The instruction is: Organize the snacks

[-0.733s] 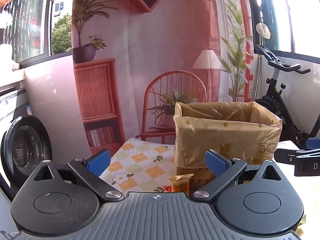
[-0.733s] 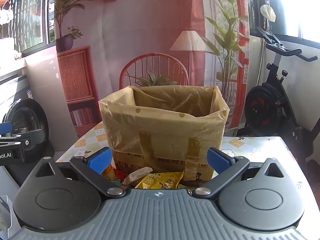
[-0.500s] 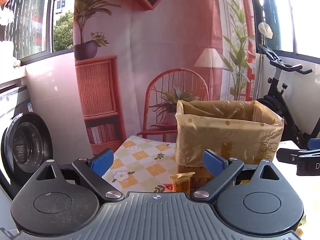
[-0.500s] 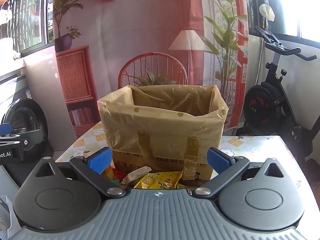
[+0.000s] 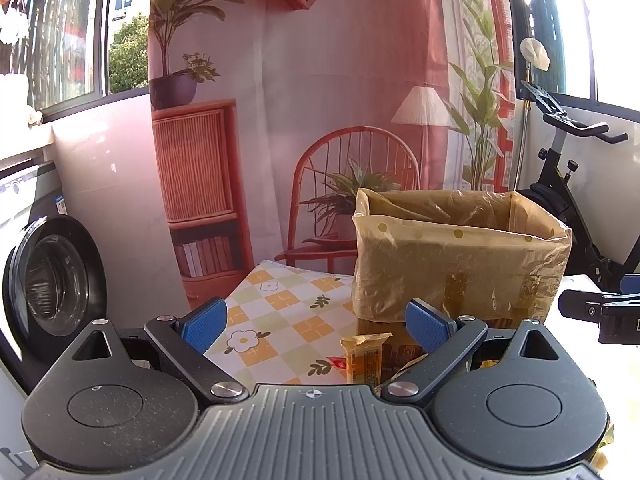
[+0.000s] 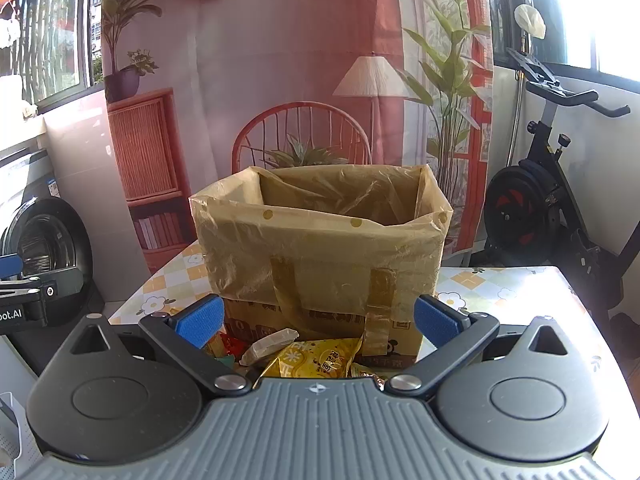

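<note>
A cardboard box lined with a tan plastic bag [image 5: 460, 256] [image 6: 320, 248] stands open-topped on a table with a flower-checked cloth [image 5: 280, 312] [image 6: 500, 292]. Snack packets lie in front of it: a yellow-orange bar wrapper [image 5: 365, 356], a yellow packet [image 6: 316, 360], a pale wrapped bar [image 6: 268, 346] and a red one [image 6: 234, 346]. My left gripper [image 5: 316, 322] is open and empty, just short of the bar wrapper. My right gripper [image 6: 316, 320] is open too, with nothing held, above the packets and facing the box. Each gripper shows at the edge of the other's view.
A washing machine [image 5: 52, 284] stands left of the table. An exercise bike [image 6: 560, 200] stands at the right. A printed backdrop with a chair and shelf hangs behind the table. The table's right side [image 6: 520, 288] carries only the cloth.
The left view has tilted down and shifted slightly, so the box and backdrop sit a little lower and farther left. The right view has barely moved. Both grippers stay open.
</note>
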`<state>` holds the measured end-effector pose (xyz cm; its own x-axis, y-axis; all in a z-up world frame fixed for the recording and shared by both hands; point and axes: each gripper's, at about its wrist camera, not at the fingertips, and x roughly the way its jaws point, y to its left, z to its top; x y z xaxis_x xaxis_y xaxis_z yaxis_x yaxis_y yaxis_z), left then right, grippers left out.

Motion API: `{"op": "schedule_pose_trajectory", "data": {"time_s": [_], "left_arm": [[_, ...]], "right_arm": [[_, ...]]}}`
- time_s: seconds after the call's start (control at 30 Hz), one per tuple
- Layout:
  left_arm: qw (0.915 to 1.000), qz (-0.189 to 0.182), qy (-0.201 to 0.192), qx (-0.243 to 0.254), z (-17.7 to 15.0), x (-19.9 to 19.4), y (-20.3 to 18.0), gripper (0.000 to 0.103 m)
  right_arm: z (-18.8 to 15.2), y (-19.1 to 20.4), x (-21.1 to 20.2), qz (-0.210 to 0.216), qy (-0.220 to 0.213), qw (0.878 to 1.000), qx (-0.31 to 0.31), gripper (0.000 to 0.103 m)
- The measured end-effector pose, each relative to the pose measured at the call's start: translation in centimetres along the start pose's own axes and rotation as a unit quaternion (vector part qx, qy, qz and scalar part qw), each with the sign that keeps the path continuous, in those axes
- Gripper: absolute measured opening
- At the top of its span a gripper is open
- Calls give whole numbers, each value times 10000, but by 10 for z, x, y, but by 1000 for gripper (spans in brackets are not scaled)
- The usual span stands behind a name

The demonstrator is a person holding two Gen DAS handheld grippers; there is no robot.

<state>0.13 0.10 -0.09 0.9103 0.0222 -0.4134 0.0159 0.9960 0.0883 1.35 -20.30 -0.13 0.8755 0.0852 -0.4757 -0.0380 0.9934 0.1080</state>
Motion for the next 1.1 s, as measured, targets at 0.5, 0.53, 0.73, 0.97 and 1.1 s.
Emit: {"op": "schedule_pose_trajectory", "data": {"time_s": [0.5, 0.53, 0.73, 0.97, 1.1], "left_arm": [[10000, 3, 50, 2, -2, 2, -1, 98], [10000, 3, 52, 0, -2, 3, -1, 98], [10000, 9, 59, 10, -3, 4, -1, 98], [10000, 9, 56, 9, -4, 4, -2, 98], [10000, 8, 57, 8, -4, 4, -2, 98]], "right_arm": [[-4, -2, 6, -63, 28, 10000, 35, 103], [-3, -1, 6, -62, 34, 10000, 34, 103], [-4, -3, 6, -59, 35, 10000, 41, 103], [-3, -2, 6, -61, 42, 10000, 44, 103], [-4, -3, 6, -57, 41, 10000, 44, 103]]}}
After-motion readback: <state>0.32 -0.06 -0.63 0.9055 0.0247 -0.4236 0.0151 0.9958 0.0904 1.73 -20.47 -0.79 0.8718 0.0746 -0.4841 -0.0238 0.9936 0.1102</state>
